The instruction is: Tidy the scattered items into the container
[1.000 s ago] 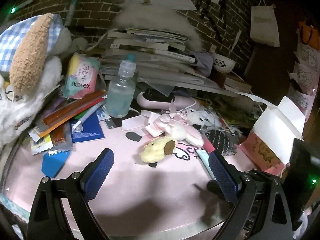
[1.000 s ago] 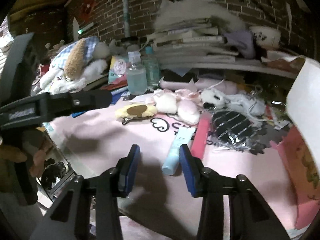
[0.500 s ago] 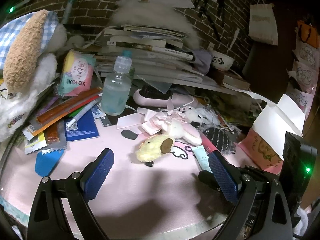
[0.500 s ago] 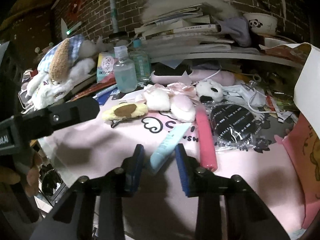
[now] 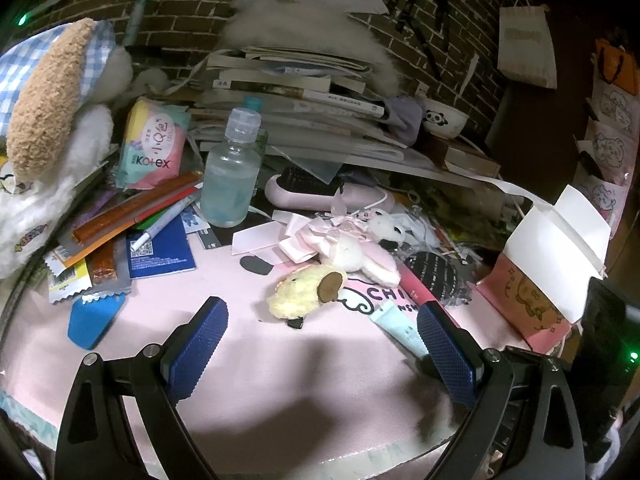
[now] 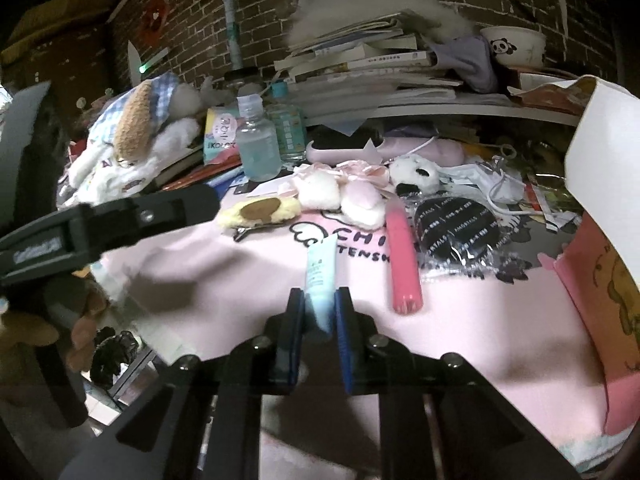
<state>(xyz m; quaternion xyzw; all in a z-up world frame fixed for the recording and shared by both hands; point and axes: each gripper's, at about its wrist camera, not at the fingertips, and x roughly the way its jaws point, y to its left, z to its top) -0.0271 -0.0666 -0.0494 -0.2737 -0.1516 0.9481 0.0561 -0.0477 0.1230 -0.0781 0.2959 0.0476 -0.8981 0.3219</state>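
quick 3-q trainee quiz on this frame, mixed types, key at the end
1. True or false: the left gripper holds the yellow plush clip.
2. The right gripper is shut on: A) pink tube B) light blue tube C) clear bottle
3. Fill in: the bowl by the book stack bears a ____ picture.

Key: 1 false, its jaws are wide open and empty; 2 B; 3 panda.
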